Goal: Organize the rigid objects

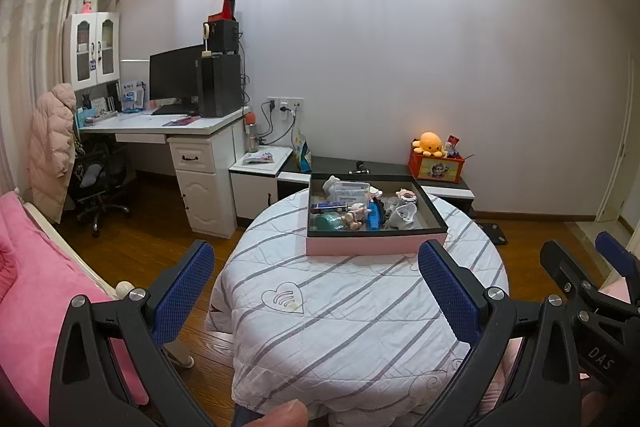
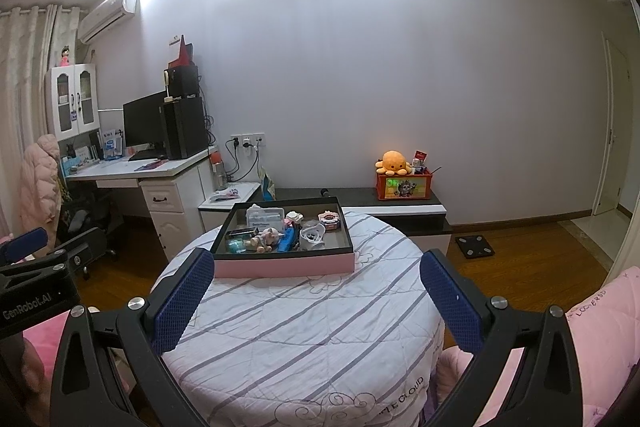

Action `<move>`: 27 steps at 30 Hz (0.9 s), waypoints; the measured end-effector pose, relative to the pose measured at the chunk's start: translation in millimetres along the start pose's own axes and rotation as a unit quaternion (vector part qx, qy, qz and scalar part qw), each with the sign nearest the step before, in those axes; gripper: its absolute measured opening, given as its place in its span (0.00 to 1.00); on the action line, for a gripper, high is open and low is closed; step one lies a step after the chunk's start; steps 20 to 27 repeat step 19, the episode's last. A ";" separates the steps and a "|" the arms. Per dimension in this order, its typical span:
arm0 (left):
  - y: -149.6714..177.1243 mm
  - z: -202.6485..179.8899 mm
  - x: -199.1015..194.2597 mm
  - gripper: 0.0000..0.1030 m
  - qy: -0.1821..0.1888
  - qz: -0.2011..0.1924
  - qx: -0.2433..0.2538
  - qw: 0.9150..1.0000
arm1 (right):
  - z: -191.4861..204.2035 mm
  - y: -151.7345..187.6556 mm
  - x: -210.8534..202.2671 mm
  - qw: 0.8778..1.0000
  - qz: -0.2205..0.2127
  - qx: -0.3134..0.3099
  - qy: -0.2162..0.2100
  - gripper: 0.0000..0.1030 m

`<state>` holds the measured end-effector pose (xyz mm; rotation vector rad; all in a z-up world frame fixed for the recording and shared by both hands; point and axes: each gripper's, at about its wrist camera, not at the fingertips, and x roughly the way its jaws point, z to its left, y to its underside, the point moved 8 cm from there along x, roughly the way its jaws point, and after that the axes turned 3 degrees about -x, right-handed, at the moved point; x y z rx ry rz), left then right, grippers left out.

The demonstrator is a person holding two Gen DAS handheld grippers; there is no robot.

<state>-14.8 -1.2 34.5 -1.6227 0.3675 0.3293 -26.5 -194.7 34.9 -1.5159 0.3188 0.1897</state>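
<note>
A shallow pink box with a dark rim stands at the far side of a round table covered by a striped white cloth. It holds several small items: a clear plastic case, a teal cup, a blue toy, a small plush figure and a white piece. The box also shows in the right wrist view. My left gripper is open and empty, well short of the box. My right gripper is open and empty above the cloth.
A white desk with monitor and computer stands at back left, an office chair beside it. A low cabinet behind the table carries a red crate with an orange plush. Pink bedding lies left. A scale lies on the floor.
</note>
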 end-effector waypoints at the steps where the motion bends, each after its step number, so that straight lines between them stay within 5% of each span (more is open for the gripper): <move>1: 0.2 -0.3 1.6 1.00 -0.001 0.001 0.000 1.000 | 0.6 0.5 1.6 1.000 0.000 -0.001 0.000 1.00; 27: 5.3 1.4 13.3 1.00 0.011 0.008 -0.005 1.000 | 4.4 5.6 12.4 1.000 0.009 -0.008 -0.005 1.00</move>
